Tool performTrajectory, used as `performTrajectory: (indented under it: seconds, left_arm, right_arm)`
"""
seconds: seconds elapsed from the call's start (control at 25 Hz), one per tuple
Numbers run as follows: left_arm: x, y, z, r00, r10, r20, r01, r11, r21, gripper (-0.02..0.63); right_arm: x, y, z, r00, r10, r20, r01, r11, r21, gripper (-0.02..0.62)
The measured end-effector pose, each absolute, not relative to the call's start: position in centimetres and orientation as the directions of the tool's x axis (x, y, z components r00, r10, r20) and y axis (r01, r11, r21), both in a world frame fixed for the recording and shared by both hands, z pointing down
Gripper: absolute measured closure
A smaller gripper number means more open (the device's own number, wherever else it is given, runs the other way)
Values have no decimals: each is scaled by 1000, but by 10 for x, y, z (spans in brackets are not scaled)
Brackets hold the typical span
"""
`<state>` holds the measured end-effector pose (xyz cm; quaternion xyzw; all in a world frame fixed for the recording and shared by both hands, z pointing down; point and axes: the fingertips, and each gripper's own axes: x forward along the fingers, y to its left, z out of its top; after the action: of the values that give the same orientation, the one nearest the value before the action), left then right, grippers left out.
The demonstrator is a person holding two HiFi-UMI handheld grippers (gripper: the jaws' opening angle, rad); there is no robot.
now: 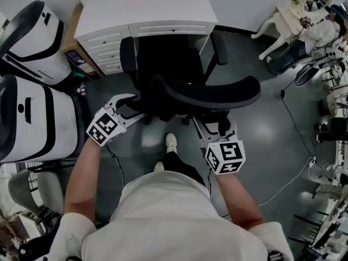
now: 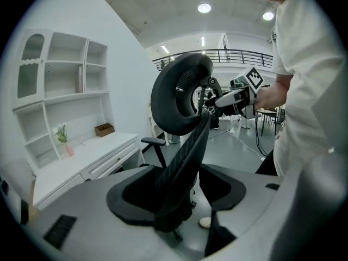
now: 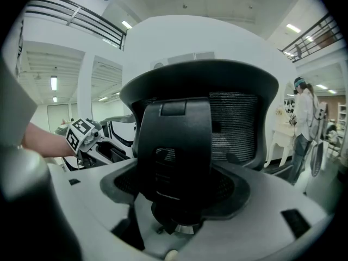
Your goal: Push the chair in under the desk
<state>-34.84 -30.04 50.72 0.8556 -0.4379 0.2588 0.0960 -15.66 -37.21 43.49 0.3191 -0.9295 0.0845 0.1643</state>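
Two hand-held grippers, one chair, one desk; entries run outward from the person.

1. Pale shoe of the person, on the grey floor just behind the chair base.
2. Left gripper, white body with marker cube. Jaws spread wide; the edge of the chair back stands in the gap with room either side. Nothing clamped.
3. Right gripper, same make. Jaws likewise wide apart, with the black plastic spine of the chair back between them, unsqueezed.
4. Black mesh-backed swivel office chair with two armrests. Faces the desk, front of seat at the edge of the kneehole; back and base out on the open floor.
5. White-and-black rounded machine housings, near the chair on its left.
6. White wooden desk, drawers to the left of the kneehole. Its counter carries a small brown box and a green sprig in a pink vase; a white shelf unit stands above.
7. Second person, far across the room.

Step in hand, as judged: the push is barely begun, with both grippers set at the chair back.

Next move calls for an even forward shove from both sides, so the castors run straight into the kneehole. Whether the armrests pass beneath the desk front cannot be told.
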Motion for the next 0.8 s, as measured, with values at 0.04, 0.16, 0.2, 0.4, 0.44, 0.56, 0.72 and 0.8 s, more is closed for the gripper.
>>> performTrajectory:
  seconds: [0.04, 0.16, 0.2, 0.4, 0.44, 0.56, 0.72, 0.8]
  left_arm:
    - [-351, -303, 507, 480, -702, 525, -801, -595, -64, 353]
    - [-356, -310, 508, 478, -705, 524, -802, -593, -65, 351]
    - [-358, -311, 508, 478, -705, 523, -802, -593, -66, 351]
    - [-368, -323, 508, 476, -707, 523, -806, -589, -62, 348]
    - [-369, -326, 508, 475, -705, 526, -806, -589, -61, 348]
    - [-374, -333, 509, 474, -705, 528, -807, -588, -62, 348]
    - [-384, -340, 513, 473, -704, 530, -808, -586, -58, 347]
    - [-387, -344, 513, 473, -703, 532, -808, -586, -55, 347]
  right_arm:
    - [-159, -375, 435, -742, -564, 362, -620, 783, -52, 267]
    - [-163, -381, 435, -742, -562, 366, -620, 783, -53, 267]
    - [-165, -382, 435, -741, -563, 366, -621, 782, -53, 267]
    - [-175, -392, 436, -741, -562, 368, -620, 783, -53, 267]
    - [-176, -395, 436, -741, -561, 369, -620, 783, -53, 267]
    - [-181, -402, 436, -738, -563, 371, -622, 781, -54, 267]
    - [-191, -410, 440, -740, -560, 373, -620, 783, -54, 267]
    - [-195, -414, 441, -740, -558, 375, -619, 784, -56, 267]
